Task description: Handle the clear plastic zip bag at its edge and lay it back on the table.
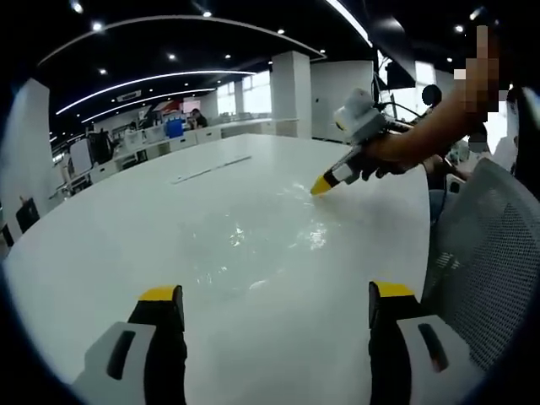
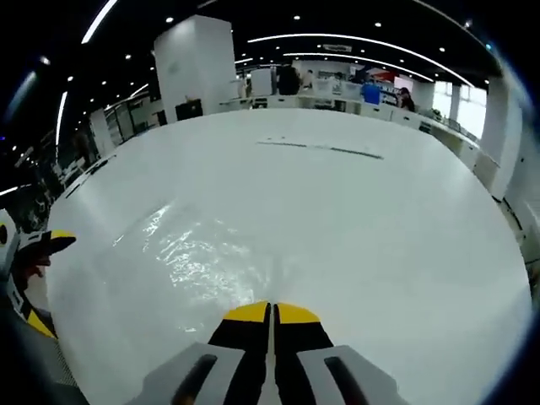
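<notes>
The clear bag [image 1: 278, 240] lay flat on the white table [image 1: 126, 245], while the right gripper [image 2: 272, 314], fingers pressed together at the bag's edge, seemed mid-handling, and the left gripper [image 1: 274, 305] waited, fingers apart.

Clear zip bag [image 1: 278, 240] on white table [image 1: 126, 228]

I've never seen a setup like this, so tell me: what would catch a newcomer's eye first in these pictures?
Probably the big white table, with a crinkly clear plastic zip bag glinting flat on it. In the left gripper view, the left gripper frames the bag with yellow-tipped jaws wide apart, while the right gripper, held by a hand, touches down at the bag's far edge. In its own view, its jaws are closed together.
</notes>
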A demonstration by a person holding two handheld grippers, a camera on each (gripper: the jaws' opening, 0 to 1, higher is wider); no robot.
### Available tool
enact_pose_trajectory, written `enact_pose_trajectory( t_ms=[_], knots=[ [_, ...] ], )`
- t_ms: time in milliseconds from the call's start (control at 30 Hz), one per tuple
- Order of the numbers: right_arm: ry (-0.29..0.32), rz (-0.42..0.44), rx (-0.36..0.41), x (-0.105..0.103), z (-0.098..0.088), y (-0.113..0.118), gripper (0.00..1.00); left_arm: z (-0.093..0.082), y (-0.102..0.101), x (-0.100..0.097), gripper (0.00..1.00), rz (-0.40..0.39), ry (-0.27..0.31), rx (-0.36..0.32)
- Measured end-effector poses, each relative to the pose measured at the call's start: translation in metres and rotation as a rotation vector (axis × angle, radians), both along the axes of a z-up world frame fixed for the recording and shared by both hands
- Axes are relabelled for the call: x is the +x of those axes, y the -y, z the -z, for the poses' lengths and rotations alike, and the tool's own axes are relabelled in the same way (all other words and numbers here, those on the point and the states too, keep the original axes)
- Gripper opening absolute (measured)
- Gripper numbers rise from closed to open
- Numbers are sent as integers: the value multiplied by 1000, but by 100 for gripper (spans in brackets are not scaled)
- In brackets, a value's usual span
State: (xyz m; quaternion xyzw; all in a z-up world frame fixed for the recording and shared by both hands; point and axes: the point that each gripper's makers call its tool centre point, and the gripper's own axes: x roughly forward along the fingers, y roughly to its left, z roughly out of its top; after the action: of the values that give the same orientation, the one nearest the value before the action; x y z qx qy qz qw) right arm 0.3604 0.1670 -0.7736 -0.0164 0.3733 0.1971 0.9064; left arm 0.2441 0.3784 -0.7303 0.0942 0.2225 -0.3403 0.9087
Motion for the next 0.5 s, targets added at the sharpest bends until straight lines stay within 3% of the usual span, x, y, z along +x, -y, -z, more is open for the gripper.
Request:
enact_pose_trajectory(
  t_ms=[200,267,500],
  knots=[
    [-2,81,65,-11,-4,5,0,-8,14,-4,89,40,21,26],
    [-5,98,77,-15,-6,5,0,-15,27,-8,87,54,29,35],
    [-7,117,98,-28,-9,-2,0,-15,58,-15,85,77,22,32]
  ],
)
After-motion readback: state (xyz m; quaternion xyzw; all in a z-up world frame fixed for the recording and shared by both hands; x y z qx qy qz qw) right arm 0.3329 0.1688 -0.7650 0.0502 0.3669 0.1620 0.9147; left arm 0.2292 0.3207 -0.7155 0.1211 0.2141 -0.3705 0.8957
